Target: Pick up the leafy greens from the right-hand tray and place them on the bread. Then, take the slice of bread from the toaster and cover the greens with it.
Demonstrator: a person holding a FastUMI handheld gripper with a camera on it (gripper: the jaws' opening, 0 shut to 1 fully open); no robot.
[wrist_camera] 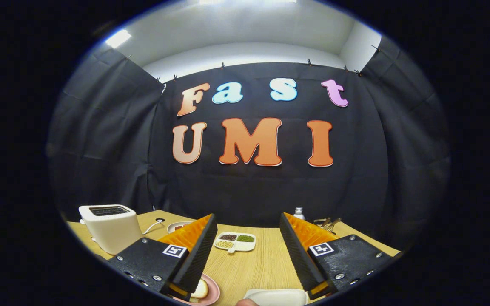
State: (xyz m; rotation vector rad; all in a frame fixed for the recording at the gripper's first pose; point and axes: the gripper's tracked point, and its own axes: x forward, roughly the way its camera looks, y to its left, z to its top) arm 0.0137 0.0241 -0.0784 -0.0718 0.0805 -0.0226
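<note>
Currently, seen from the gripper camera, the gripper point(245, 255) is hovering over a wooden desk point(253, 263) with its jaws spread wide, grasping nothing. One white toaster point(111, 227) is standing beyond the left finger. One pink plate point(209, 293) with a slice of bread point(201, 290) is sitting by the left fingertip, with no greens on it. One white tray point(277, 296) is lying between the fingertips; its contents are hidden. One divided dish point(235, 242) and one bottle point(298, 212) are sitting farther off. Both steps appear undone.
</note>
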